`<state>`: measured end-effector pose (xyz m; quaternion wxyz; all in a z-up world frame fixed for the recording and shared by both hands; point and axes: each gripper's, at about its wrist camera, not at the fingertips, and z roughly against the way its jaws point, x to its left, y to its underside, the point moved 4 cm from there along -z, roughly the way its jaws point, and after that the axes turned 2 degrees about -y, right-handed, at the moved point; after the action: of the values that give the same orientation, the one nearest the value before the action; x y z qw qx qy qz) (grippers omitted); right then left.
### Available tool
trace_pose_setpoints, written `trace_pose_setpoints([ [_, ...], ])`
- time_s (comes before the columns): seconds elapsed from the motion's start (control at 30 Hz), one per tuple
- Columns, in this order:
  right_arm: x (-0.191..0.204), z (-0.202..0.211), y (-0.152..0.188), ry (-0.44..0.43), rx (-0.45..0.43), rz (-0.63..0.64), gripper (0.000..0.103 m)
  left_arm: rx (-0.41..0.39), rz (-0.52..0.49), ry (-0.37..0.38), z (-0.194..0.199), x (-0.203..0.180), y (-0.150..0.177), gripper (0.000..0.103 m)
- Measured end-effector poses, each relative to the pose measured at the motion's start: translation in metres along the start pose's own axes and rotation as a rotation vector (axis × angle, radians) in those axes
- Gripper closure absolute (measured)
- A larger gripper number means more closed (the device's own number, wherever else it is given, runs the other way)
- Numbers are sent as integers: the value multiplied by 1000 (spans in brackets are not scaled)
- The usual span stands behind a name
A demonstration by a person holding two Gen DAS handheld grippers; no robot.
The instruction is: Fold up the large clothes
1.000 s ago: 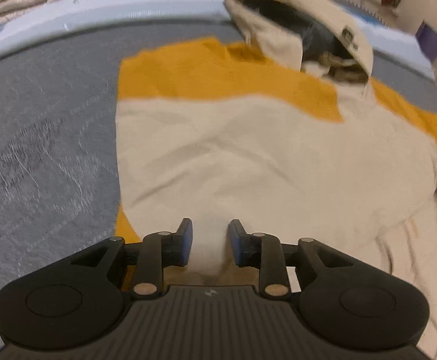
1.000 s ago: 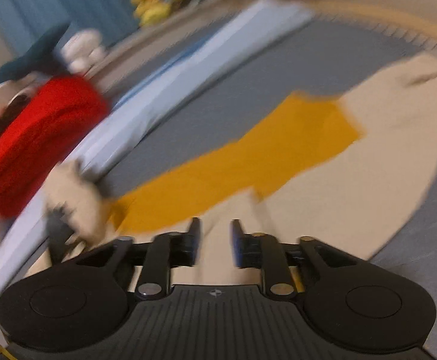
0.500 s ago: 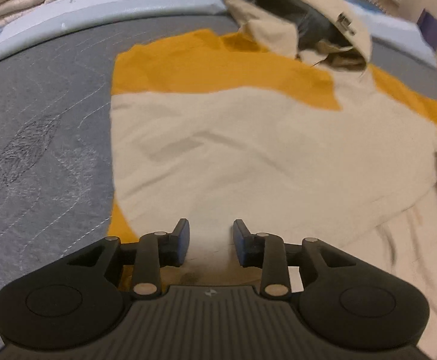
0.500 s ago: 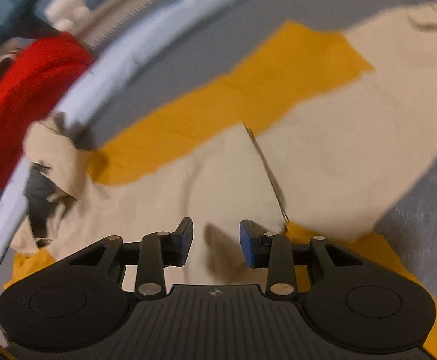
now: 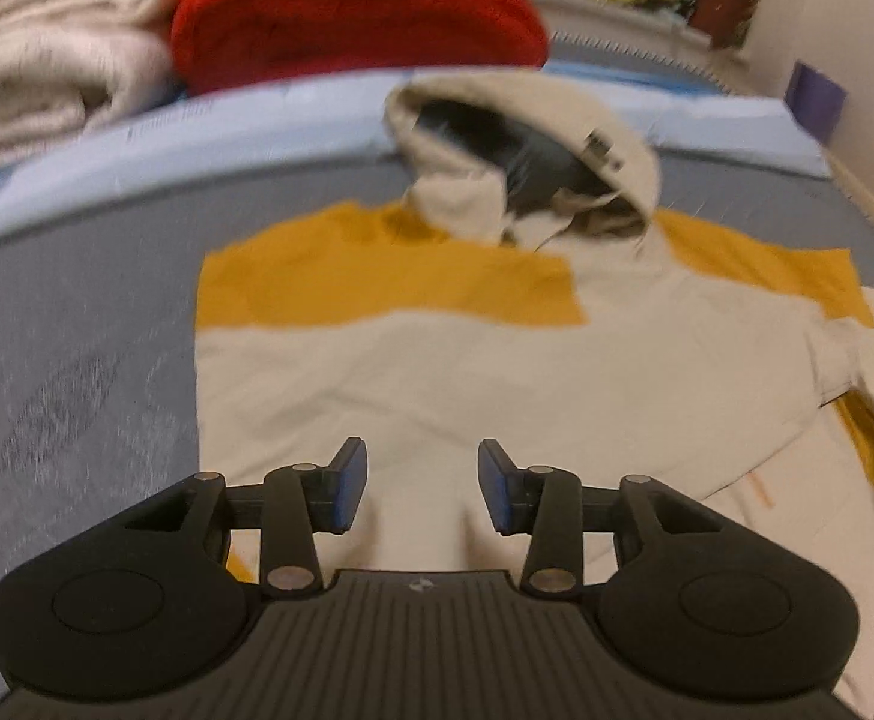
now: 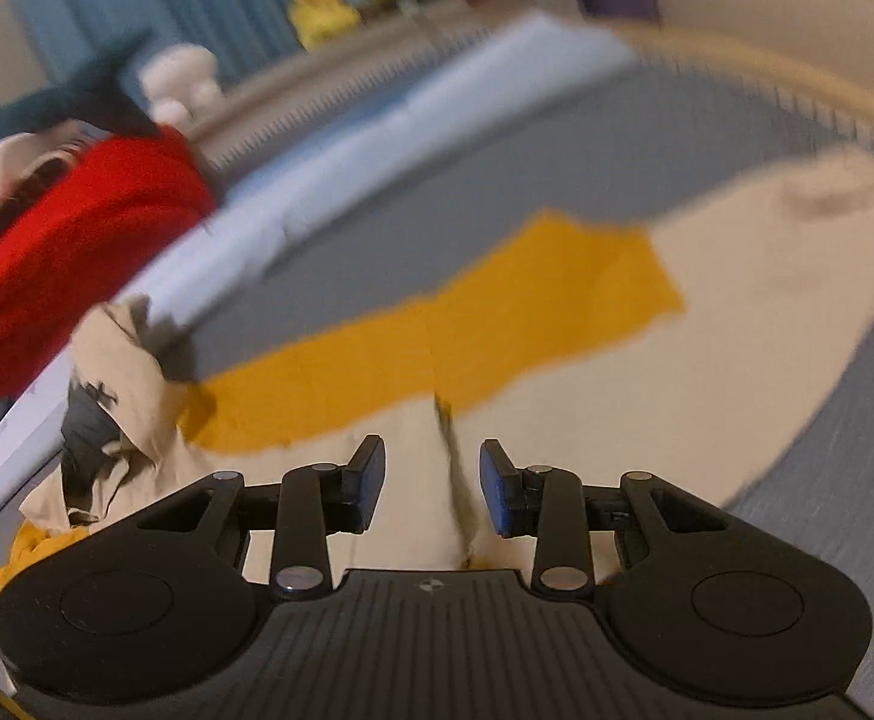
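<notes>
The grey quilted mattress point(image 5: 77, 312) bears the cream and mustard-yellow hooded sweatshirt point(image 5: 437, 372), laid flat with its hood point(image 5: 527, 144) toward the pale blue edge strip; its lower hem is cut off behind the gripper bodies. Beyond lie a red folded blanket point(image 5: 353, 12) and cream bedding point(image 5: 35, 60), both blurred. The left gripper point(image 5: 424, 492) has just been widening, pads clear of the cloth. The right gripper point(image 6: 432, 489) stands released over a fabric fold, nothing grasped.
</notes>
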<state>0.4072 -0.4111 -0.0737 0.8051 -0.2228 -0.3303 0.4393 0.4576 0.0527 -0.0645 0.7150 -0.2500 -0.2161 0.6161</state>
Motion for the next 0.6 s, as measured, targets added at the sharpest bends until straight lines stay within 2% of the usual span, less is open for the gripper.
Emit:
trace_pose_setpoints([
  [0.13, -18, 22, -19, 15, -99, 88, 66, -47, -33, 36, 14, -21, 0, 58],
  [0.23, -45, 38, -33, 27, -154, 77, 67, -63, -45, 63, 16, -31, 1, 58],
  [0.33, -84, 52, -44, 25, -206, 29, 98, -62, -51, 71, 13, -37, 3, 58],
  [0.53, -169, 59, -63, 125, -302, -73, 97, -47, -37, 65, 2, -34, 2, 58],
  [0.6, -201, 54, -67, 162, -312, -127, 92, -43, -36, 63, -1, -32, 2, 58],
])
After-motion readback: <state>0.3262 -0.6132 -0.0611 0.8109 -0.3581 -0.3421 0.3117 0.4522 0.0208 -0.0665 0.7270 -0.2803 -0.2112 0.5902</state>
